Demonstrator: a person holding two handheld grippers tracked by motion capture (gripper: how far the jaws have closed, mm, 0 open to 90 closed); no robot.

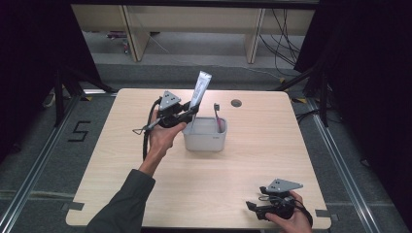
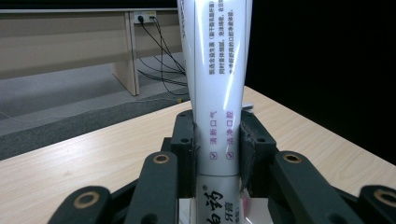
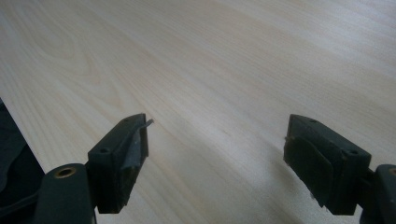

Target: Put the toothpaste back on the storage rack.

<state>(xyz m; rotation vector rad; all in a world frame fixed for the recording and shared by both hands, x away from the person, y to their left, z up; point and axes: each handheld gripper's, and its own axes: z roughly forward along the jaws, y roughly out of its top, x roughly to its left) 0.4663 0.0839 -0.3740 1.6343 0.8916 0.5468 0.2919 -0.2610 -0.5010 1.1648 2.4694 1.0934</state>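
Toothpaste tube (image 1: 200, 89): upright above tabletop (image 1: 145, 189), clenched low down by left tool (image 1: 190, 112); likely light, soft, slick, so squeeze gently.
Box (image 1: 205, 141): grey, beside it, toothbrush (image 1: 218, 116) inside.
Right tool (image 3: 215, 154): released, jaws wide, nothing between.

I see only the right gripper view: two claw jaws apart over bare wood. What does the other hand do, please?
Observer: The left claw is shut on a white tube, held upright beside a grey box.
Operator: Is something in the box?
Observer: Yes, a toothbrush stands in it, leaning on the far right side.
Operator: Where is my claw on the table?
Observer: The right claw is near the front right corner of the table, far from the box.
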